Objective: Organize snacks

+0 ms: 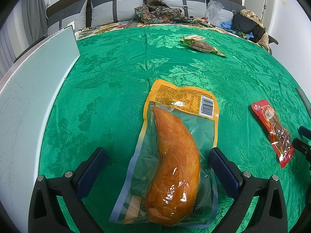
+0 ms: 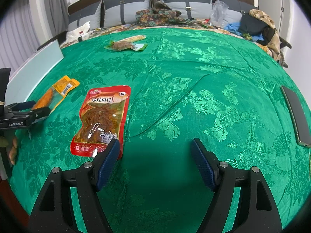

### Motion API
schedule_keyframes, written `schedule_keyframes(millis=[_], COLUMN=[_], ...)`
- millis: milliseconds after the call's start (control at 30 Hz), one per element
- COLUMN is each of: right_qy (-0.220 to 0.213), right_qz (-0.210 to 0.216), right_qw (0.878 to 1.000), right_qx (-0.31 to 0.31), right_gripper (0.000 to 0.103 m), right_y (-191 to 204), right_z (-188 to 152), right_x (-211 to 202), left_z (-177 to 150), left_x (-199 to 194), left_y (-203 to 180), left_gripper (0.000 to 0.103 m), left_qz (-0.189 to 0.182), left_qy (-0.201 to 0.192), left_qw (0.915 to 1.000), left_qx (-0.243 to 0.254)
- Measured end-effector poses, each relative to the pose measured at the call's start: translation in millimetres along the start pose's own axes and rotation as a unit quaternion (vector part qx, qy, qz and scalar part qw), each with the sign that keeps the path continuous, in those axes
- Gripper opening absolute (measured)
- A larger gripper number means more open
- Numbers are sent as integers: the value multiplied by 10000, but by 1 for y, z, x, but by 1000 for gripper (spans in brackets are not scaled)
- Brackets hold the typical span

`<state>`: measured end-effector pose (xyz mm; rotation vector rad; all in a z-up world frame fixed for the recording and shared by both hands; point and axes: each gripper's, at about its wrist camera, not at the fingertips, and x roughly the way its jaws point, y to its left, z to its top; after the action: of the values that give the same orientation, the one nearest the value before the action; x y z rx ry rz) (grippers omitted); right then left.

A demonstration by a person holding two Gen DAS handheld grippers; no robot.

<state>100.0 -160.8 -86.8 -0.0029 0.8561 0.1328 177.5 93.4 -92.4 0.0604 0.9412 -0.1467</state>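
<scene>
Cloth — green, with a woven flower pattern — covers the whole table, creased in long lines across its middle; beyond its far edge stand grey cushions with a heap of patterned fabric in front of them, a clear bag to the right and a pile of dark and tan clothes at the far right; a pale board runs along the table's left edge; a dark phone lies flat near the right edge.

Left gripper hangs low over the near left part of the cloth, its jaws spread wide with the yellow pouch between them; the blue pads stand clear of the plastic on the left and just beside its edge on the right, not pressing it; the pouch lies flat, barcode end far, with an orange piece of meat sealed inside.

Right gripper is also spread wide, nothing between its jaws but bare cloth; the red fish pack lies flat just left of it, its near right corner hidden behind the left pad — contact cannot be told.

Two small packs lie together at the far side, well apart from both grippers.
</scene>
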Motion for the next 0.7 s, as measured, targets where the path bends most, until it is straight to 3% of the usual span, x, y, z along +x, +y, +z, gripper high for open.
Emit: schedule_keyframes(millis=[600,700], right_qy=[3,4], right_qz=[-7,-8], right_qw=[10000,10000], right_qx=[-7,-12], right_gripper=[78,78], right_y=[0,0], right_z=[0,0], right_x=[0,0], left_z=[0,8], left_x=[0,4], left_y=[0,1], left_gripper=[103,103], left_qz=[-11,-186], left_qy=[5,290], left_qw=[10000,9991], left_qx=[2,253])
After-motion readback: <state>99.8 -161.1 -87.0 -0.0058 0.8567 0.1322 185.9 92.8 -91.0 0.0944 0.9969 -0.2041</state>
